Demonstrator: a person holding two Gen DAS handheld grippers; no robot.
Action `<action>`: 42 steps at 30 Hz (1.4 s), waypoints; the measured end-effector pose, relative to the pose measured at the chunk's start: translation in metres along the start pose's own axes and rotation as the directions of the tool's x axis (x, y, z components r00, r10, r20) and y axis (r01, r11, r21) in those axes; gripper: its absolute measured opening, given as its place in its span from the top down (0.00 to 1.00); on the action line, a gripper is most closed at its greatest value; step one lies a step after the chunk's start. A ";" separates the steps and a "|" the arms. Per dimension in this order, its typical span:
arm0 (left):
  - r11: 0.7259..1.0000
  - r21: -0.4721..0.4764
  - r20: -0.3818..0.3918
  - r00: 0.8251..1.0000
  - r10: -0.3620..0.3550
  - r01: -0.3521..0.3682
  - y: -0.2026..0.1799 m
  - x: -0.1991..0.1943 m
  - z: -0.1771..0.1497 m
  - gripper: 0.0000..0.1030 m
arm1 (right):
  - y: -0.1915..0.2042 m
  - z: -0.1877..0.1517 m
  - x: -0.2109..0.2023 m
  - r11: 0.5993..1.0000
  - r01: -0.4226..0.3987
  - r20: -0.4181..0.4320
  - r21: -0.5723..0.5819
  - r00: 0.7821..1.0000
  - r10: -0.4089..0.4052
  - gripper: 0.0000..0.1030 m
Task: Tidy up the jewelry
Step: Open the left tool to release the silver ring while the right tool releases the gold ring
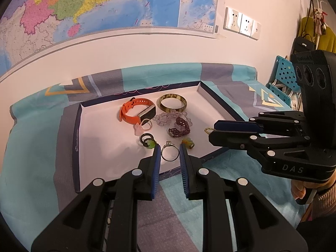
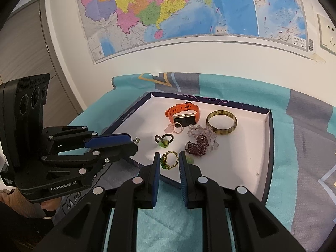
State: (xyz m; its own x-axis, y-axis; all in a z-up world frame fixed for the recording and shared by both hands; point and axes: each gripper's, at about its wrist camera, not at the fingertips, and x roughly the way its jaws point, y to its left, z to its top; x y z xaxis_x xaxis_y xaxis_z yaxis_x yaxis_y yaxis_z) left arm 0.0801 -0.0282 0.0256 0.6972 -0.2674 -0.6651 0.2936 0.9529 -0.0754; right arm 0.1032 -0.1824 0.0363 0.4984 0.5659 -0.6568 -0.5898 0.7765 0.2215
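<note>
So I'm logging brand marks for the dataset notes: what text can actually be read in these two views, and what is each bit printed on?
"DAS": on the body of the right gripper, seen from the left wrist.
"GenRobot.AI": on the body of the left gripper, seen from the right wrist.
Wall map: place names and legend too small to read.
Tray rim logo and the cloth's handwriting-style lettering: blurred, unreadable.

Both views ride on a gripper, angled down and forward, close over the white tray (image 1: pixel 98 147). Left wrist view sits at the tray's near-left side, right gripper (image 1: pixel 212 131) entering from right. Right wrist view sits further right, left gripper (image 2: pixel 134 143) at left. Shared: tray, jewelry, wall map (image 2: pixel 168 10)
</note>
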 end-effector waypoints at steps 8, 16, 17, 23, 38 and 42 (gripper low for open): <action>1.000 -0.001 0.001 1.000 0.003 -0.003 0.000 0.003 0.002 0.82 | -0.002 0.003 0.006 1.000 0.005 -0.003 0.008 1.000 -0.005 0.84; 1.000 -0.006 -0.007 1.000 0.014 -0.014 0.003 0.009 0.004 0.82 | -0.006 0.006 0.013 1.000 0.013 -0.009 0.017 1.000 -0.013 0.84; 1.000 -0.007 -0.008 1.000 0.015 -0.015 0.003 0.010 0.004 0.82 | -0.007 0.006 0.014 1.000 0.013 -0.010 0.018 1.000 -0.012 0.84; 1.000 -0.011 -0.016 1.000 0.023 -0.023 0.006 0.015 0.006 0.82 | -0.010 0.008 0.021 1.000 0.018 -0.018 0.022 1.000 -0.018 0.84; 0.999 -0.018 -0.036 0.999 0.033 -0.033 0.008 0.027 0.007 0.82 | -0.012 0.014 0.033 0.999 0.028 -0.041 0.018 0.999 -0.027 0.84; 0.999 -0.024 -0.043 0.999 0.032 -0.033 0.009 0.030 0.008 0.82 | -0.013 0.015 0.036 0.999 0.029 -0.046 0.018 0.999 -0.028 0.84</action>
State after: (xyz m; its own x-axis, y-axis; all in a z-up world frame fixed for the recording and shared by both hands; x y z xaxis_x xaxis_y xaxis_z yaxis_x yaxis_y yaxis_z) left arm 0.1088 -0.0286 0.0104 0.6778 -0.2303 -0.6983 0.2545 0.9645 -0.0711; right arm 0.1384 -0.1678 0.0209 0.4849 0.5305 -0.6954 -0.5639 0.7973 0.2150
